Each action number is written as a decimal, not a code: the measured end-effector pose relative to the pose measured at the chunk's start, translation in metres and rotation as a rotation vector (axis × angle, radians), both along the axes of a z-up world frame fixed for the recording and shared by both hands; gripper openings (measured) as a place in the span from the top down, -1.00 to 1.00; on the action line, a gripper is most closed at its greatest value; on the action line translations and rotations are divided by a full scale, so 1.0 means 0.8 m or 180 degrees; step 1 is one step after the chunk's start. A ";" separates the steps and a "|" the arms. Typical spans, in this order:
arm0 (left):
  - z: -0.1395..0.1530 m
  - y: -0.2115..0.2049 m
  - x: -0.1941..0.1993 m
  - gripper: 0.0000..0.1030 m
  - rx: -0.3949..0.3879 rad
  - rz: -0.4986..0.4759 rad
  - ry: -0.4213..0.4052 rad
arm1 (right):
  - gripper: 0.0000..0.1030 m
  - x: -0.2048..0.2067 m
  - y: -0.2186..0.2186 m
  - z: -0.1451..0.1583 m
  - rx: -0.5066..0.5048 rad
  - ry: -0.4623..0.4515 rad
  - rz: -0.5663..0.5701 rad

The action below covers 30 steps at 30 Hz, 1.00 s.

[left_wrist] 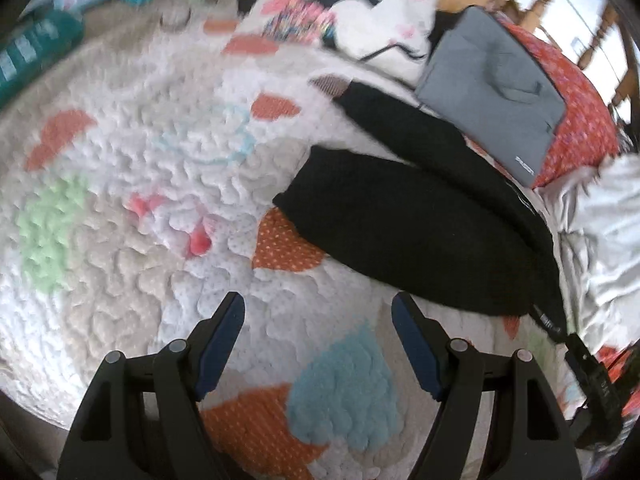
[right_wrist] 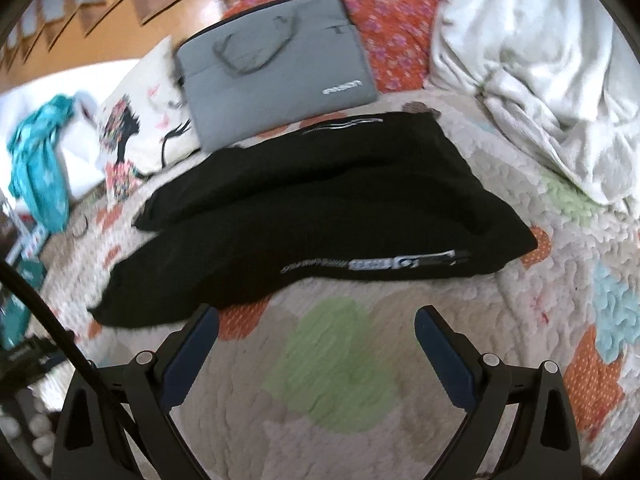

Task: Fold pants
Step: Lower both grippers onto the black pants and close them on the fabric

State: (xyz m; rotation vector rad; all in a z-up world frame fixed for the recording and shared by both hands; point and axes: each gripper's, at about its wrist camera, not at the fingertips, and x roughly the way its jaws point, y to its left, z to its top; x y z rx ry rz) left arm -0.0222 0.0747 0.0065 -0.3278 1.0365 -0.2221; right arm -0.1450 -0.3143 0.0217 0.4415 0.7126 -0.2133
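Observation:
Black pants (right_wrist: 320,216) lie flat on a quilted bedspread (right_wrist: 340,360), legs pointing left, waist at right, with a silver zipper (right_wrist: 376,263) on the near side. In the left wrist view the pants (left_wrist: 420,224) lie up and right of the fingers, leg ends pointing left. My left gripper (left_wrist: 318,308) is open and empty, above bare quilt (left_wrist: 120,200) short of the near leg. My right gripper (right_wrist: 316,316) is open and empty, just short of the pants' near edge.
A grey laptop bag (right_wrist: 276,68) lies just beyond the pants, on a red floral cover (right_wrist: 392,20). A white crumpled blanket (right_wrist: 540,60) is at the right. A printed pillow (right_wrist: 132,136) and teal cloth (right_wrist: 40,160) lie at the left.

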 end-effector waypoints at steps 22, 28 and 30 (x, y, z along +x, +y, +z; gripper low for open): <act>-0.019 0.017 0.075 -0.46 -0.0026 0.0227 0.0034 | -0.95 -0.013 -0.111 -0.017 0.0887 -0.0128 -0.0643; -0.024 0.021 0.086 -0.63 -0.0332 0.0209 0.0056 | -0.94 -0.012 -0.140 -0.049 0.1495 0.0021 -0.0810; -0.024 0.014 0.095 -0.64 -0.0363 0.0128 0.0078 | -0.93 -0.004 -0.143 -0.056 0.1555 0.0070 -0.0818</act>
